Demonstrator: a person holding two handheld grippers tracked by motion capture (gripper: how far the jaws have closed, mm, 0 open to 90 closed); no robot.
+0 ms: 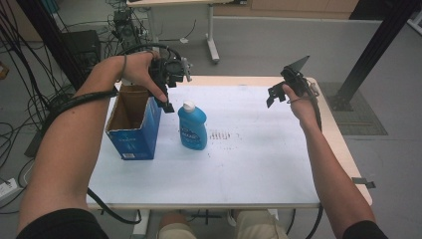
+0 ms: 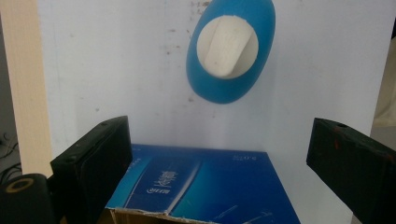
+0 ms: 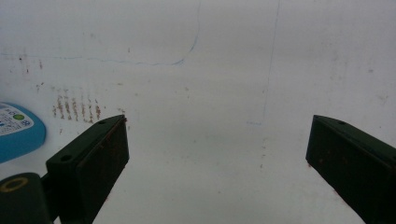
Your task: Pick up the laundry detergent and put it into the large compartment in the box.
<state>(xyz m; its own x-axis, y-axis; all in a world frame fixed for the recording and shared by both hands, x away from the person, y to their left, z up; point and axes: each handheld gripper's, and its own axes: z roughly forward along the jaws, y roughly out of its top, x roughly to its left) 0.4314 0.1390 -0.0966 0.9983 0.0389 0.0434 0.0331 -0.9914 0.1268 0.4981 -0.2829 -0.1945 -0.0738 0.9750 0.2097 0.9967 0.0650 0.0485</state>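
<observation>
Left claw is held above the far right corner of the open blue carton, jaws spread wide and empty; in the left gripper view the carton's blue side panel is seen between the jaws, with nothing touched. The blue bottle with its white cap is stood upright on the white tabletop, just beside the carton's right side, apart from the left claw; from above in the left gripper view the bottle is seen ahead of the jaws. Right claw is held well apart over the tabletop's far right area, jaws wide and empty. In the right gripper view, bare tabletop with brown smudge marks is seen, the bottle's edge at far left.
</observation>
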